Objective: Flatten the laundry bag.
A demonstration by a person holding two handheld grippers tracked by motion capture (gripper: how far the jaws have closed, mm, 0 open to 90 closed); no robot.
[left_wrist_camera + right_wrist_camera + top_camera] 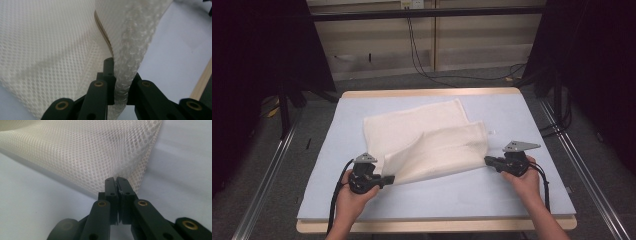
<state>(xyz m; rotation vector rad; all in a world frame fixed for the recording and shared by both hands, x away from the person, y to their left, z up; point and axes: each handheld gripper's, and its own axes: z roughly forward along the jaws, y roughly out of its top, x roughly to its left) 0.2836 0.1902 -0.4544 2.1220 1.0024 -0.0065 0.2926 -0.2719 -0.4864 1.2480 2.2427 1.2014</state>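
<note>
Pale blue covers the counter (512, 195), where a cream mesh cloth (422, 135) lies across the middle, its near layer lifted. Near the front left corner, the left hand (352, 200) reaches in level, and the left gripper (388, 179) pinches the cloth's bunched near-left corner. Toward the right edge, the right gripper (488, 160), pointing left, pinches the cloth's right corner.

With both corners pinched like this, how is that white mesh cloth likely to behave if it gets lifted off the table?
Probably floppy: the white mesh cloth already sags and folds over itself between the left hand-held gripper and the right hand-held gripper. Likely light, given its open, see-through weave. It may bunch rather than slip, since its edge is crumpled between the left jaws.
</note>
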